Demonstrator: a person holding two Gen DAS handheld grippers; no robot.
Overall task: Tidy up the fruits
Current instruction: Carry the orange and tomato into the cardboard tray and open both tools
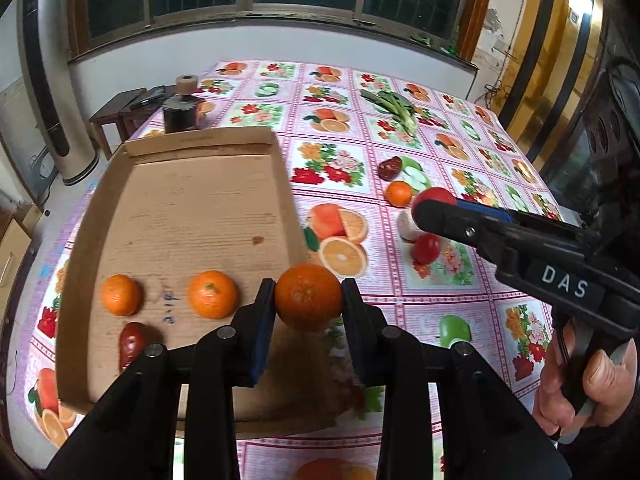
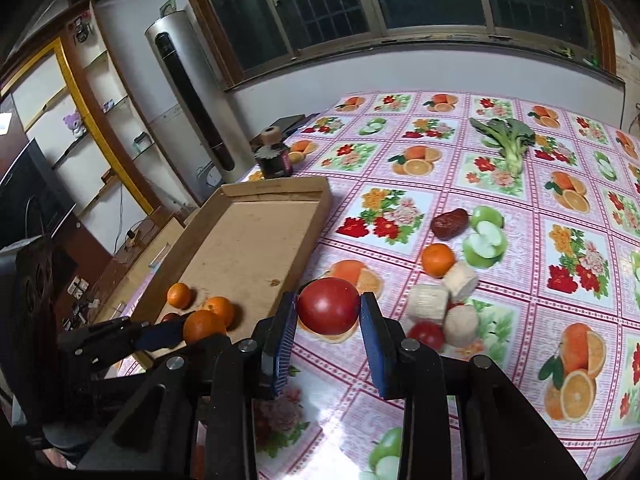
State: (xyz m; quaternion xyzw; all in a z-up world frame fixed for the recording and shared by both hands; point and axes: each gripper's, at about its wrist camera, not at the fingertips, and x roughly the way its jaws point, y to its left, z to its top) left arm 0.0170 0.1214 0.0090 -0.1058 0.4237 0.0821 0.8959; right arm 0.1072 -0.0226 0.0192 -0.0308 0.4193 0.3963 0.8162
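My left gripper [image 1: 308, 300] is shut on an orange [image 1: 307, 297], held above the right rim of the shallow cardboard tray [image 1: 192, 216]. In that tray lie two more oranges [image 1: 121, 294] [image 1: 212, 294] and a dark red date [image 1: 132, 343]. My right gripper [image 2: 329, 312] is shut on a red tomato [image 2: 329, 305], above the table just right of the tray [image 2: 248, 236]. On the cloth to the right lie one loose orange [image 2: 438, 260], a date [image 2: 449, 223], a small tomato [image 2: 427, 334] and pale corn pieces [image 2: 428, 302].
A leafy green vegetable [image 2: 506, 140] lies at the far side of the fruit-print tablecloth [image 2: 520, 420]. A dark jar with a wooden knob [image 2: 273, 156] stands behind the tray. A person's hand [image 1: 588, 392] grips the right tool's handle. A tall white fan tower [image 2: 188, 92] stands left of the table.
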